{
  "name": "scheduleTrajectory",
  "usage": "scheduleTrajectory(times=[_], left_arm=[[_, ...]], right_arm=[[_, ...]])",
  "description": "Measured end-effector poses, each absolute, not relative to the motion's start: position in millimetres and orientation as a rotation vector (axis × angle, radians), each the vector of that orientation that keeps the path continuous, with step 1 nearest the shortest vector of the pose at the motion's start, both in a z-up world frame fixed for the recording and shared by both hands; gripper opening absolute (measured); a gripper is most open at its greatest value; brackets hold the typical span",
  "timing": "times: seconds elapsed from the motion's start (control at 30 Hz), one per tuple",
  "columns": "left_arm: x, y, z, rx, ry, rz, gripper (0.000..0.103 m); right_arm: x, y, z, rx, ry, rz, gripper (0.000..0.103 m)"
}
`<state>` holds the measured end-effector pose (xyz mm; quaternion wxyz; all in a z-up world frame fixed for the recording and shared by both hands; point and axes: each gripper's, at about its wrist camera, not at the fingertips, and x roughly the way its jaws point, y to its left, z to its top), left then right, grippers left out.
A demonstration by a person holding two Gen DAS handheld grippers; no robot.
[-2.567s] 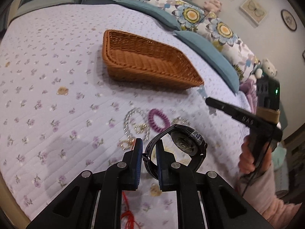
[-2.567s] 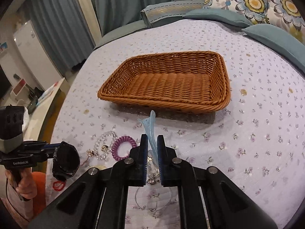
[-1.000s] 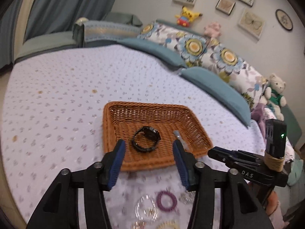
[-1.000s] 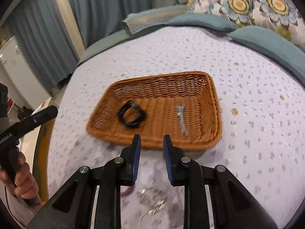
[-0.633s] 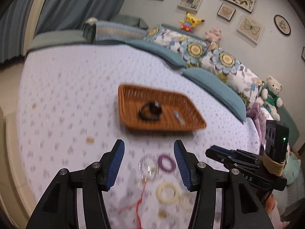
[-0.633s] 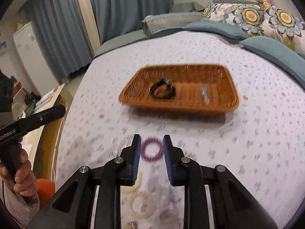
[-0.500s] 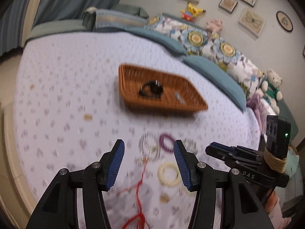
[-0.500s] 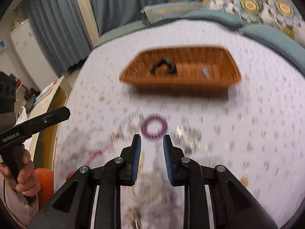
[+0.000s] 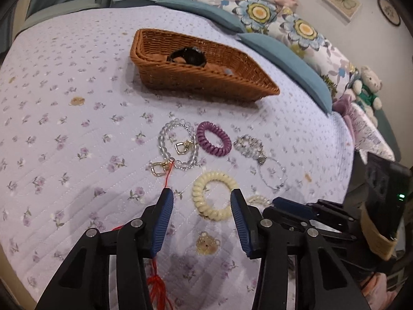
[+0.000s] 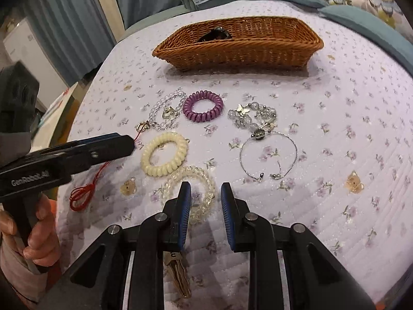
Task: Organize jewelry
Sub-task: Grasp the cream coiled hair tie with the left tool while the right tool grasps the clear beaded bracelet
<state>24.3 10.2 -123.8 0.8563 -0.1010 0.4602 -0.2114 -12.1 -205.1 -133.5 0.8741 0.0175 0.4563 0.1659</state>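
Bed with lilac floral quilt carries all items. Left to right, as the left wrist view shows them:

Red cord runs from a gold clasp down under the left gripper. Left gripper jaws closing, nothing pinched; the cream coil hair tie lies on the quilt between the two pads, untouched as far as visible.

Clear bead bracelet lies beyond the cord, a purple coil hair tie just beside it on the right, then a crystal bead cluster and a thin silver chain bracelet.

Wicker basket sits farther toward the pillow edge of the bed, well apart from the loose pieces; a black watch lies inside it.

Right gripper has a narrow gap between its jaws and grips nothing. A clear coil hair tie lies partly behind its left finger. A key lies under the gripper body.

A hand grips the left gripper's handle
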Motion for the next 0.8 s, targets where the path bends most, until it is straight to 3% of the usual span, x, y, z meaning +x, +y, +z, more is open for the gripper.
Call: scheduleTrajectory(times=[0.3,0.4,0.53,0.8], left_arm=[[35.2,-8.5,-140.9,-0.133,1.006,-0.391,0.033],[36.3,-14.8,-142.5,-0.103,1.004,-0.376,0.032],[35.1,-23.3,-143.2,-0.044,0.988,-0.345,0.011],[33.0,-19.4,-140.2,-0.057,0.967,-0.343,0.011]], right_arm=[[-13.8,-198.2,-136.1,-0.019,0.93,0.317,0.026],[-13.7,-197.9,-136.1,-0.029,0.922,0.308,0.015],[-12.8,-199.9,-136.5,-0.013,0.921,0.315,0.013],[-13.4,-201.8,-133.5,0.003,0.906,0.306,0.012]])
